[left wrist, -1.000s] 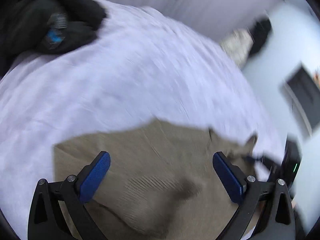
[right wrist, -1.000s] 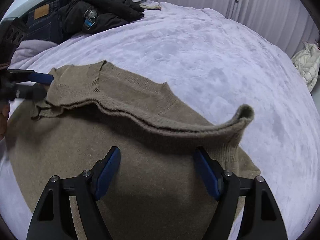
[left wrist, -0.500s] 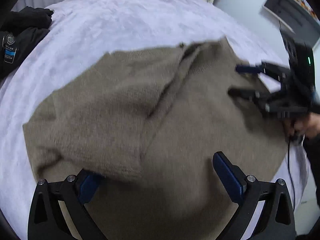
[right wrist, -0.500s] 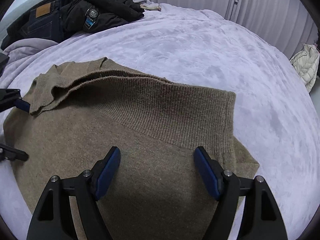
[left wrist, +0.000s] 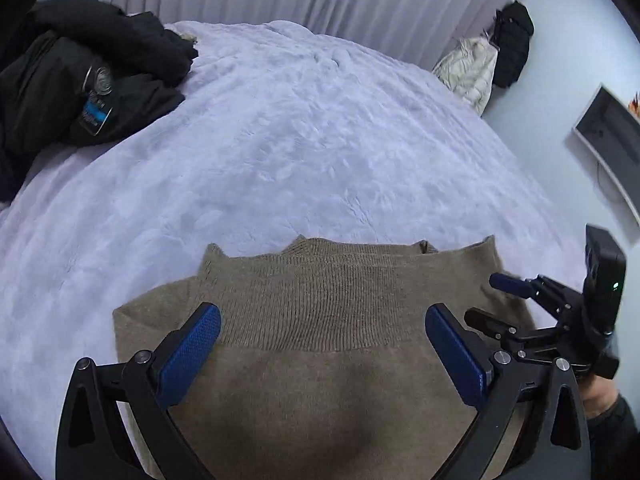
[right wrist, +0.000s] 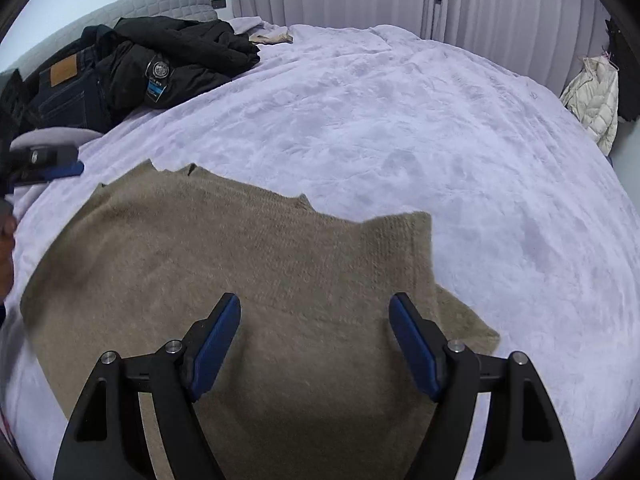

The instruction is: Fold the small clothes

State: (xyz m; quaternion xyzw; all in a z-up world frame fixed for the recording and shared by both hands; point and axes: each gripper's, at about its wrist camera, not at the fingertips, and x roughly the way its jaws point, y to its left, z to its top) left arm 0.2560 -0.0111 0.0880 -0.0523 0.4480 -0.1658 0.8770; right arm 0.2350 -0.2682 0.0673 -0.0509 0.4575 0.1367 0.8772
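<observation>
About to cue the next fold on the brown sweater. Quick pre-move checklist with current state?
1. Left gripper open, nothing between pads: ok.
2. Right gripper open, clear of cloth: ok.
3. Brown knit sweater lying flat on the lavender bedspread: ok.
4. Ribbed hem folded up over the body, edge fairly straight: ok.
5. Layers under the fold smooth: cannot tell.
6. Black jacket and jeans well away from the sweater: ok.

Matt ribbed-knit sweater (left wrist: 320,360) — plush, fuzzy bedspread (left wrist: 300,140)
</observation>
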